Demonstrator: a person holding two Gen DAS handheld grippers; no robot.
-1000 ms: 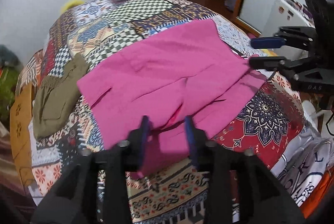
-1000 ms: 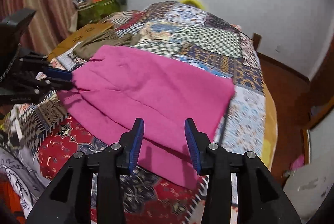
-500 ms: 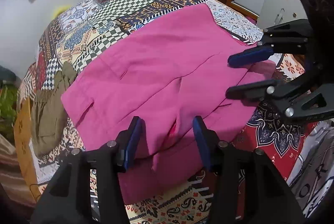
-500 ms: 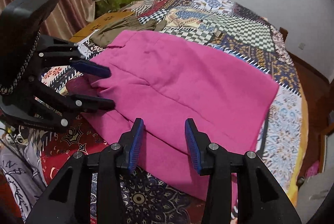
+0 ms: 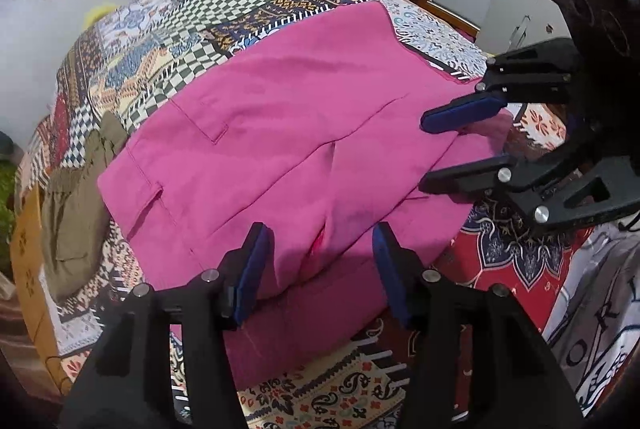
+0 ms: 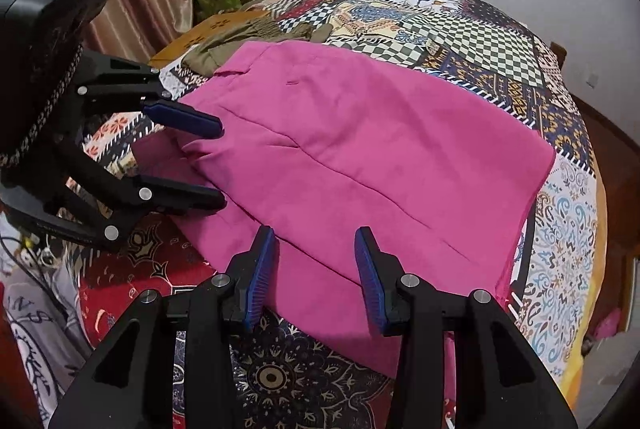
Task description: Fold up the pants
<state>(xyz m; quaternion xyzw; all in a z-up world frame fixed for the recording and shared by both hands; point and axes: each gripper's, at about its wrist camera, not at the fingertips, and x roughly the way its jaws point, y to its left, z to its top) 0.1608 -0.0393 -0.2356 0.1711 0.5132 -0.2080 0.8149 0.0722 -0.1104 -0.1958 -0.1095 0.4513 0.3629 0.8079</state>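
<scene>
Now both of your grippers sit lower and closer to the pink pants (image 5: 304, 133) than a second ago, and the garment fills much more of each wrist view. The pants lie flat on the patchwork bedspread (image 5: 224, 5), already doubled over, with the near folded edge at 6 o'clock in both views. Your left gripper (image 5: 320, 269) is opening, fingers spread wider than before, straddling the near edge with nothing pinched. Your right gripper (image 6: 314, 269) holds its fingers apart at an unchanged gap, poised over the near hem, also gripping nothing. An olive garment (image 5: 76, 213) lies beside the pants at 9 o'clock. Judgement: the approach is finished; the next fold awaits a grasp.
</scene>
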